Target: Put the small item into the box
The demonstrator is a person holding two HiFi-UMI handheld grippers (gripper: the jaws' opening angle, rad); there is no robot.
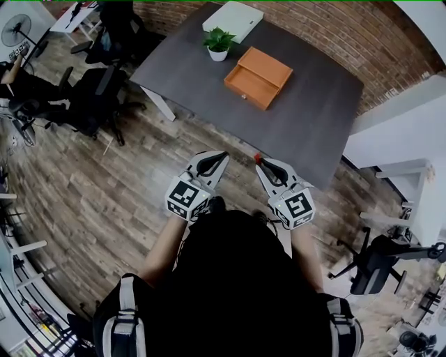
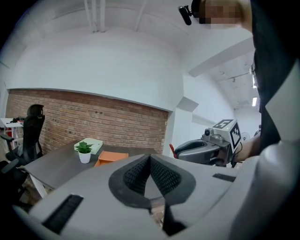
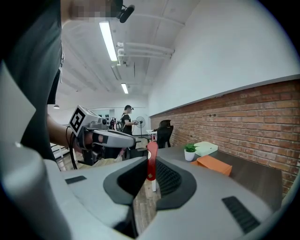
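Note:
An open orange box point(image 1: 258, 77) lies on the dark grey table point(image 1: 313, 125), well ahead of both grippers. It also shows in the left gripper view point(image 2: 111, 158) and the right gripper view point(image 3: 213, 164). My right gripper point(image 1: 259, 162) is shut on a small red item point(image 3: 152, 157) that stands up between its pads; its red tip point(image 1: 258, 158) shows at the table's near edge. My left gripper point(image 1: 224, 155) is held beside it over the wooden floor, its jaws shut with nothing between them point(image 2: 150, 158).
A potted plant point(image 1: 219, 43) and a white box point(image 1: 233, 19) stand on the table behind the orange box. Black office chairs point(image 1: 104, 90) are at the left and another chair point(image 1: 376, 265) at the right. A person point(image 3: 126, 119) stands far off.

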